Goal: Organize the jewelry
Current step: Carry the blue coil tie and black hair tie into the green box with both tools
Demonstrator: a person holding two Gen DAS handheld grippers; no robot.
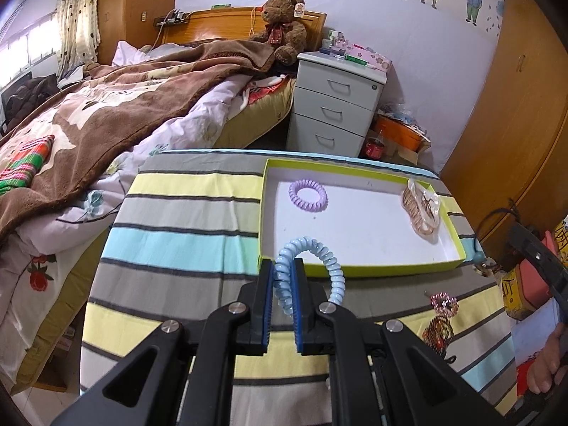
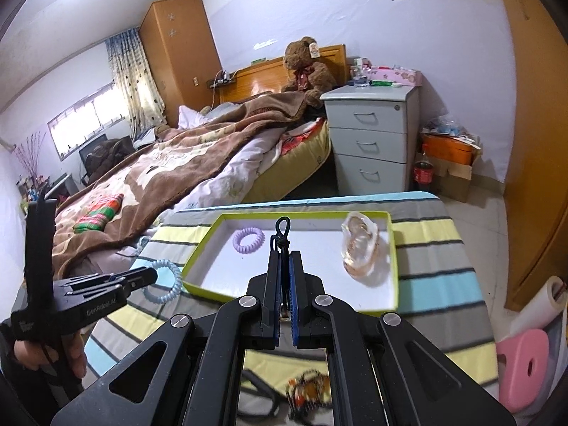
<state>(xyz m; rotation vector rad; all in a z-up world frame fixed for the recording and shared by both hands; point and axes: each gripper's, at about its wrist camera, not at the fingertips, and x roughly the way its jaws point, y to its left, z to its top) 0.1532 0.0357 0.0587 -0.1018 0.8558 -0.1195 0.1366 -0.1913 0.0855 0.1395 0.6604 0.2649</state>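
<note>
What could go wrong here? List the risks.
1. The left gripper pinches only one side of the blue coil hair tie; its free loop could snag the tray's rim.
2. The right gripper holds a thin black cord by little; it may slip out before reaching the tray.

Left gripper jaws clamped, right gripper jaws clamped, both level

Your left gripper pinches a blue coil hair tie just before the box.

Two spiral ties, one tray
</note>
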